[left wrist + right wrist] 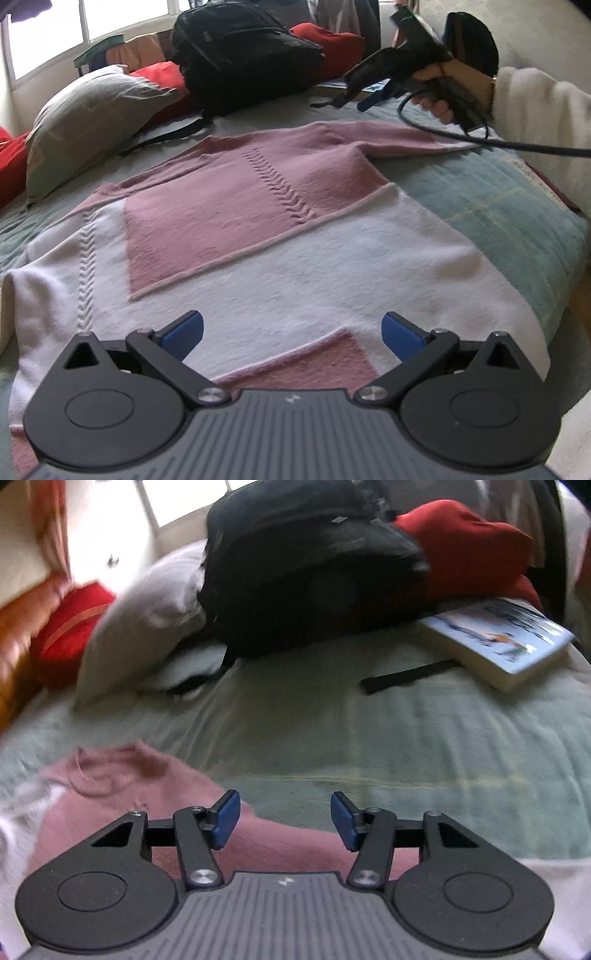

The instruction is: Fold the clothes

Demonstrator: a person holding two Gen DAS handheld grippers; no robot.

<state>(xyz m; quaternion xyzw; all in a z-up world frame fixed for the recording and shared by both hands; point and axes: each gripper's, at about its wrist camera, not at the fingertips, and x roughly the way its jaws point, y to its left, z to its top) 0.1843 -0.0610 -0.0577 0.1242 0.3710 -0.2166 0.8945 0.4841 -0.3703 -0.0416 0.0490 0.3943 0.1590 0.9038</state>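
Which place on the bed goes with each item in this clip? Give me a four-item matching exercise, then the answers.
Items
1. sweater
2. backpack
3. book
4. grey pillow

Places
A. lying partly under the red cushion, at the far right of the bed in the right wrist view
B. leaning at the left, beside the backpack
C. spread flat on the green bedspread, in front of the left tool
D. at the head of the bed, below the window

Pairs: 1-C, 2-D, 3-A, 4-B
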